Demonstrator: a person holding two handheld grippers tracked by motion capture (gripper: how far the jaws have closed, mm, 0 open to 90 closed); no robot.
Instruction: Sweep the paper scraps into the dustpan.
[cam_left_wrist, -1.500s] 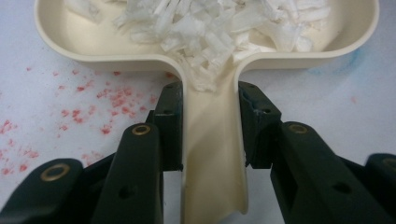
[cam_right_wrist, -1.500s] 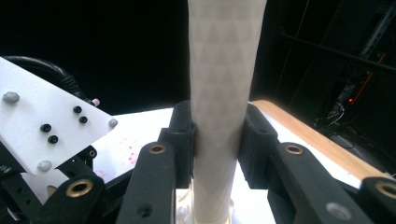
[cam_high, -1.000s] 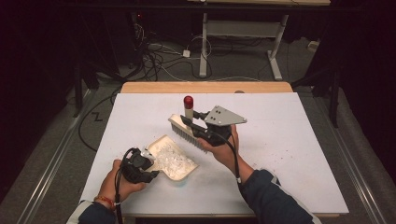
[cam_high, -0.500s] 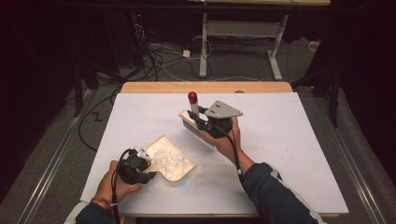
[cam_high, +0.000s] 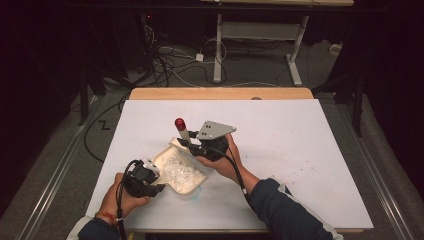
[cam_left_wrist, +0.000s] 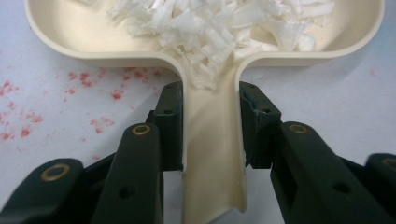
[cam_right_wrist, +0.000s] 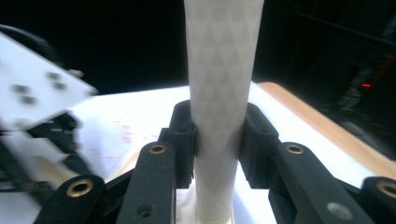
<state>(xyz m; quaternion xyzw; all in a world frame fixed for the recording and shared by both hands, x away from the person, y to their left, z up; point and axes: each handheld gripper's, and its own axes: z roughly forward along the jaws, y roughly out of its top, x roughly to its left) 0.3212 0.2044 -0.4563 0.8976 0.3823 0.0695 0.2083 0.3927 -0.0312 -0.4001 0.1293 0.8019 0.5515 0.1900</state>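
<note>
The white table top (cam_high: 300, 145) stood lit in an otherwise dark room, with a wooden edge strip (cam_high: 220, 93) along its far side. Beyond that strip, tangled cables (cam_high: 170, 60) lay on grey carpet (cam_high: 260, 70) beside a white desk frame (cam_high: 260, 37). Metal rails (cam_high: 55, 175) flanked the table.

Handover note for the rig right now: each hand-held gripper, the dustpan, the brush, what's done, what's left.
Left hand-held gripper: shut on the handle of the cream dustpan, which lies flat on the white table.
Right hand-held gripper: shut on the pale handle of the brush, red-tipped end up, brush head at the pan's far rim.
Done: a pile of white scraps lies inside the pan, some spilling into the handle channel.
Left: probably check the table for stray scraps, sweep them in, then empty the pan. Faint red specks mark the table beside the pan.
</note>
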